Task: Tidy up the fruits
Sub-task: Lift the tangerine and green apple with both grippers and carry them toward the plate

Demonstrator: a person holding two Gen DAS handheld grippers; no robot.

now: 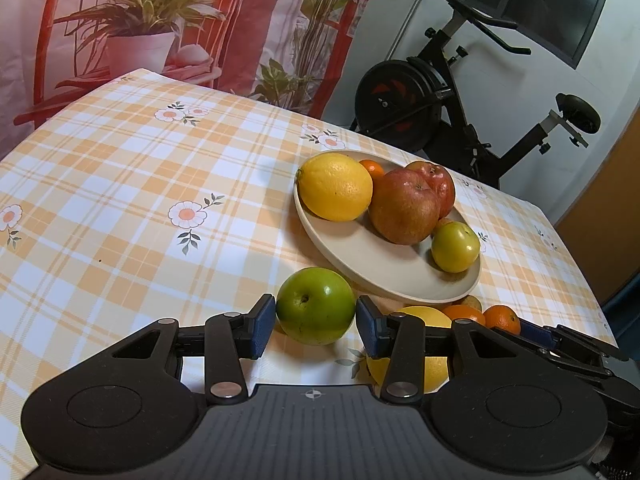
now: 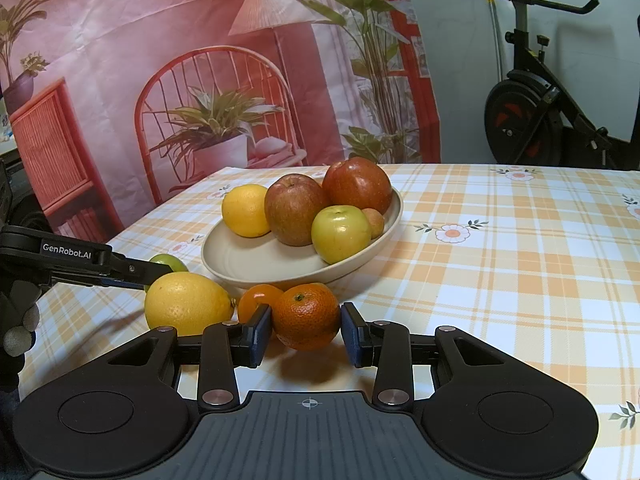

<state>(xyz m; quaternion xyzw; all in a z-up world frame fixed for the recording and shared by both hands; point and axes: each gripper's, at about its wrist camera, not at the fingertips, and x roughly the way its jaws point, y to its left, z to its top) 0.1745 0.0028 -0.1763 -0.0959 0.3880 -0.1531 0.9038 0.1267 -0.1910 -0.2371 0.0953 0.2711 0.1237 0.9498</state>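
Fruit on the checked tabletop [image 1: 120,184], one piece clenched in each of my hand-held grippers.

My left hand-held gripper [image 1: 316,326] grasps a green apple [image 1: 315,306] just in front of the beige plate [image 1: 384,268]; my right hand-held gripper [image 2: 306,334] grasps a mandarin [image 2: 306,316] near the plate's front rim. Beside it lie a second mandarin [image 2: 256,300] and a large lemon [image 2: 188,304]. On the plate: a yellow citrus [image 1: 335,186], two red apples [image 1: 402,206], a yellow-green apple [image 1: 455,246], and a small orange fruit [image 1: 372,168] behind.
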